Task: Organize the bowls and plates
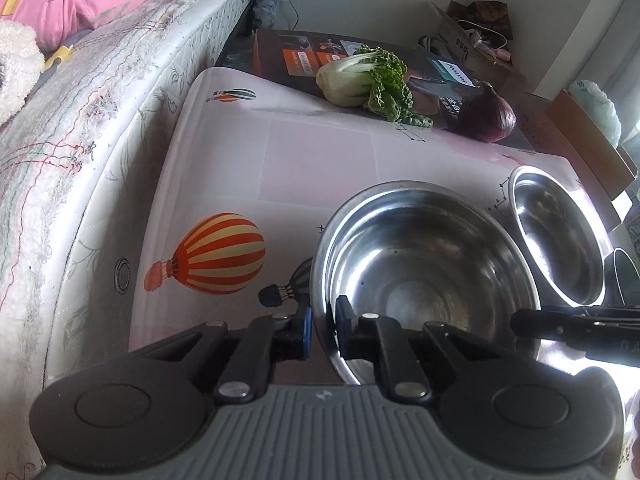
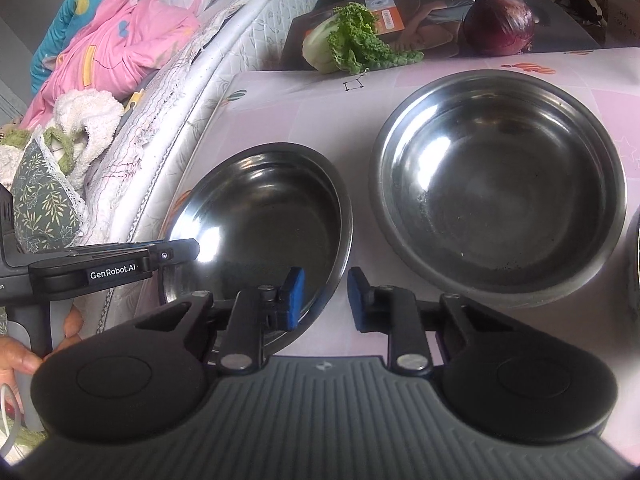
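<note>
Two steel bowls stand side by side on the pink balloon-print tablecloth (image 1: pixel 304 160). My left gripper (image 1: pixel 323 316) is shut on the near left rim of the left bowl (image 1: pixel 424 264), one blue pad outside and one inside. In the right wrist view, my right gripper (image 2: pixel 322 288) straddles the right rim of that same bowl (image 2: pixel 260 208); its blue pads stand a little off the rim on each side. The second bowl (image 2: pixel 500 184) sits free to the right. The left gripper's finger (image 2: pixel 120 268) shows side-on at the bowl's left edge.
A cabbage (image 1: pixel 360 80) and a red onion (image 1: pixel 490 116) lie on a printed box at the table's back. A mattress (image 1: pixel 80 140) with bedding borders the table's left side. Another dark round vessel (image 1: pixel 622 280) shows at the far right. A hand (image 2: pixel 24 348) holds the left gripper.
</note>
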Demonstrator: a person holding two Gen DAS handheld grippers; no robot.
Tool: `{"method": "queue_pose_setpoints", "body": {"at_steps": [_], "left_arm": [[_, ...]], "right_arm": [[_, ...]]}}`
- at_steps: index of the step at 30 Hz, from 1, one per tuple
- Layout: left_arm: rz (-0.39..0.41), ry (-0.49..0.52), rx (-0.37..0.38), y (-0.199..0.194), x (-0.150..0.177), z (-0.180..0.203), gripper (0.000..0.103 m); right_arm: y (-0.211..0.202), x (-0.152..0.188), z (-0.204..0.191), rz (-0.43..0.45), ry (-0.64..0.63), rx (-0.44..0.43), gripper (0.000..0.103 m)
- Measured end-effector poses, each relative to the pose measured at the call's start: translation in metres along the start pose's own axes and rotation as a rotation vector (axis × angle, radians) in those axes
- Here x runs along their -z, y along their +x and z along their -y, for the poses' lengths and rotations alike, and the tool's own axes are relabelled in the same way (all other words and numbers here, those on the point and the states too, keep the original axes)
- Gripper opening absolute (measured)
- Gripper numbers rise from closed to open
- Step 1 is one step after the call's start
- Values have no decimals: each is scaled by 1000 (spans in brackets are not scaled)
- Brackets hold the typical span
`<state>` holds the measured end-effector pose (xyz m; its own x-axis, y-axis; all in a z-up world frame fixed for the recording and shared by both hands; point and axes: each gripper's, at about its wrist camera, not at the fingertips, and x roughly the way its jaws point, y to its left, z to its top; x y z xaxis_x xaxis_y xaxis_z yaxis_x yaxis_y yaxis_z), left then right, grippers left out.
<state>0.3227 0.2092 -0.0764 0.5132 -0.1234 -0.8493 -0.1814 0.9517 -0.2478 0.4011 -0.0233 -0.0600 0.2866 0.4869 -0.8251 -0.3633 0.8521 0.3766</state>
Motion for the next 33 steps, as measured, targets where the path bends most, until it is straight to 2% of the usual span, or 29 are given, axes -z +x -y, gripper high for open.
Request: {"method": "queue_pose_setpoints", "body": {"at_steps": [7, 10, 15, 21, 33], "left_arm": [[-31, -26, 5, -12, 1, -4, 12], [-41, -25, 19, -19, 3, -6, 12], [-45, -18, 0, -18, -2, -8, 13], [-32, -2, -27, -15, -4, -3, 13], [10, 1, -31, -27, -11, 5, 12]], "right_arm": [[-1, 3, -3, -41, -11, -36, 17], [-5, 3, -4, -42, -27, -25, 16], [-2, -3, -1, -37, -6, -18, 16], [2, -4, -3, -30, -11, -12, 11], [-4, -12, -3, -8, -8, -17, 11]]}}
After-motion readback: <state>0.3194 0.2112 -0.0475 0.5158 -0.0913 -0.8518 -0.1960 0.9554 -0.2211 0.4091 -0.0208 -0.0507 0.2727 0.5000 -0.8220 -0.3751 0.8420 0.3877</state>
